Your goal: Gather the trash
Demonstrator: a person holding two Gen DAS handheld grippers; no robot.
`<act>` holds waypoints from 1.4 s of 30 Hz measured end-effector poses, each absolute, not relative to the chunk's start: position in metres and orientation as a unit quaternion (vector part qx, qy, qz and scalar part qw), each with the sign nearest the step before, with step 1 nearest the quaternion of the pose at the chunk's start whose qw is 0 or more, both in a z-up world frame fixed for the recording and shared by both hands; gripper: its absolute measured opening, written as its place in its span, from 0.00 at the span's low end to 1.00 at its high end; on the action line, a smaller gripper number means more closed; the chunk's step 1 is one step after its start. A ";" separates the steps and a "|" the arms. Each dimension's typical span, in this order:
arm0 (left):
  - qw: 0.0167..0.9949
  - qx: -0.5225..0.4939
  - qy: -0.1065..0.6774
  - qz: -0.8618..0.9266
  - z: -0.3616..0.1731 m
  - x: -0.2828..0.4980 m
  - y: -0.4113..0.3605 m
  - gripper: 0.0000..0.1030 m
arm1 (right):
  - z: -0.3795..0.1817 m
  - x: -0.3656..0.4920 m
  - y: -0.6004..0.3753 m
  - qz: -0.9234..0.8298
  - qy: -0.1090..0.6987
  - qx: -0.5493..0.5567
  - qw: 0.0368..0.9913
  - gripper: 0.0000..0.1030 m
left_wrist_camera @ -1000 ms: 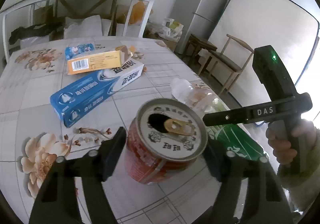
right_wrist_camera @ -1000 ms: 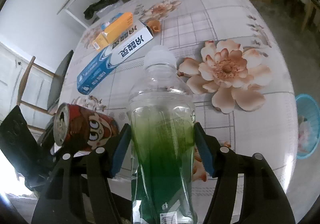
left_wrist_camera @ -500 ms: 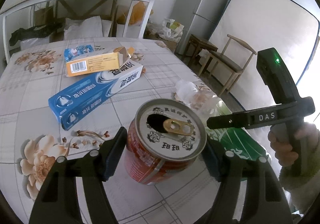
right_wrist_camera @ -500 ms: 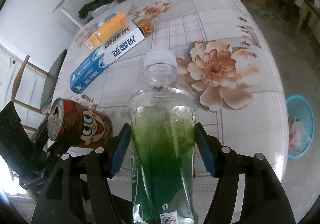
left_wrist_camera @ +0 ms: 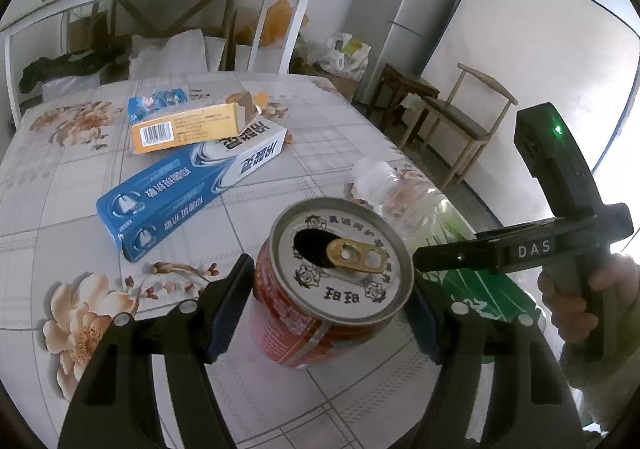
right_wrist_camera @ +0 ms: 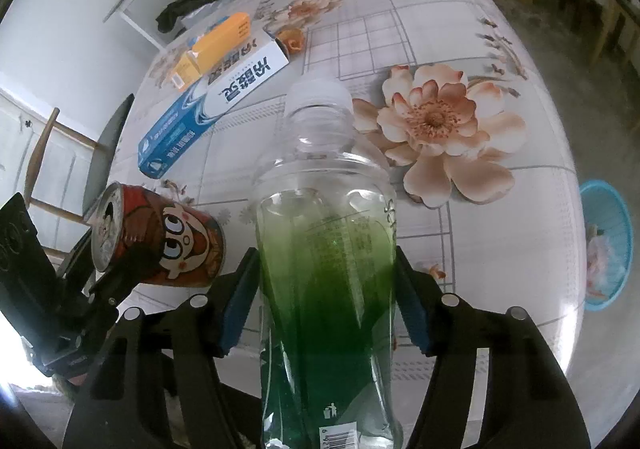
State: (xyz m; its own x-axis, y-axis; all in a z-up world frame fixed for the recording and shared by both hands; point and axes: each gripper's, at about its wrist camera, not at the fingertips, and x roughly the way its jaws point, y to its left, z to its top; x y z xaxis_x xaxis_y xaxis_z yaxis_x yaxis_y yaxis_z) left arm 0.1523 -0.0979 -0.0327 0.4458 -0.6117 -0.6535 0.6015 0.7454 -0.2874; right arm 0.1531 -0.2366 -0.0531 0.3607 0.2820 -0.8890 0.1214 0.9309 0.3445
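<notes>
Flowered oilcloth covers the table (right_wrist_camera: 460, 29) under both grippers, with a kitchen shelf, a fridge and a chair behind it

Left gripper (left_wrist_camera: 332, 309) is clamped on the red drink can (left_wrist_camera: 320, 313), its blue pads against the can's sides and the opened top facing the camera. Right gripper (right_wrist_camera: 326, 305) has the clear bottle with the green label (right_wrist_camera: 326, 281) between its pads, cap pointing away; its jaws are closing slightly on the body. Both items appear lifted off the table, side by side. Further out lie the blue toothpaste box (left_wrist_camera: 188, 185) and the yellow carton (left_wrist_camera: 188, 127), not yet collected.

Risks, as I judge them: the bottle is thin, smooth plastic and could squirm out or crumple if squeezed unevenly. The can is gripped near its upper rim and tilted, so any dregs could spill through the opening. With the grippers this near, carrying both across at once could knock can against bottle.

Only the right wrist view shows the blue basket (right_wrist_camera: 608, 245) on the floor beyond the table edge, the likely destination, and the cartoon face on the can. Only the left wrist view shows the can's opened tab, the person's hand (left_wrist_camera: 576, 301) on the right gripper's handle, and the room beyond
</notes>
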 end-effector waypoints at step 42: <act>0.850 -0.004 0.388 -0.356 -0.033 0.153 -0.099 0.67 | -0.053 0.152 -0.241 0.052 0.557 0.181 0.809 0.58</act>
